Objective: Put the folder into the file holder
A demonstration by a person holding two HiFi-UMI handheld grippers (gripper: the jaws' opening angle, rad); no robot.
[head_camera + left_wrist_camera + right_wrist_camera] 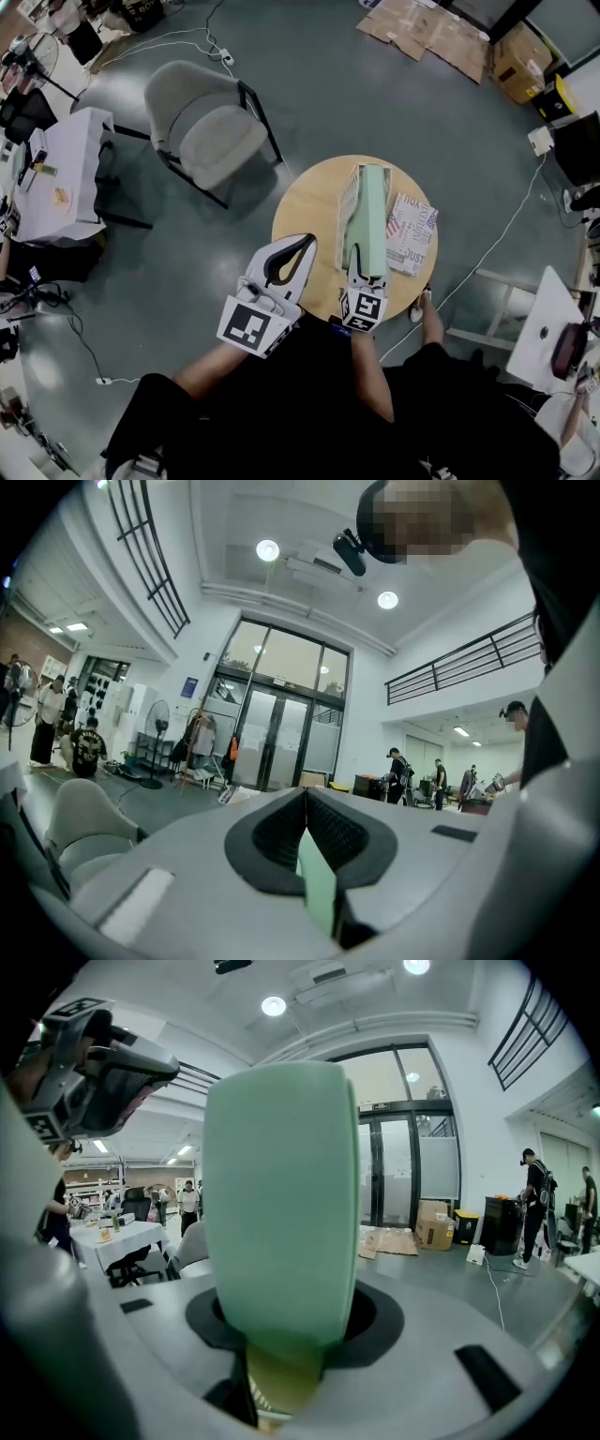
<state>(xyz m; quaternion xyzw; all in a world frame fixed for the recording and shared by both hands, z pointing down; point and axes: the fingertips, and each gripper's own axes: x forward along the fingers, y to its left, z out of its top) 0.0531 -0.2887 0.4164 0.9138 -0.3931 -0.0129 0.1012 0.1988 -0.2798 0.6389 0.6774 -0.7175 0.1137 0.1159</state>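
Observation:
A pale green folder [367, 214] lies lengthwise over the round wooden table [305, 211]. Its far end rests against a white mesh file holder [348, 202]; whether it sits inside I cannot tell. My right gripper [366, 277] holds the folder's near end at the table's front edge. In the right gripper view the folder [281, 1194] rises out of the jaws and fills the gap of my right gripper [281, 1340]. My left gripper [307, 241] hovers left of the folder with its tips together. A thin green strip shows low between the jaws of the left gripper [305, 803].
A printed booklet [412, 234] lies on the table right of the folder. A grey chair [211, 127] stands behind the table, cardboard sheets [427, 28] lie on the floor beyond, and a cloth-covered table [66, 173] is at far left. People stand in the background.

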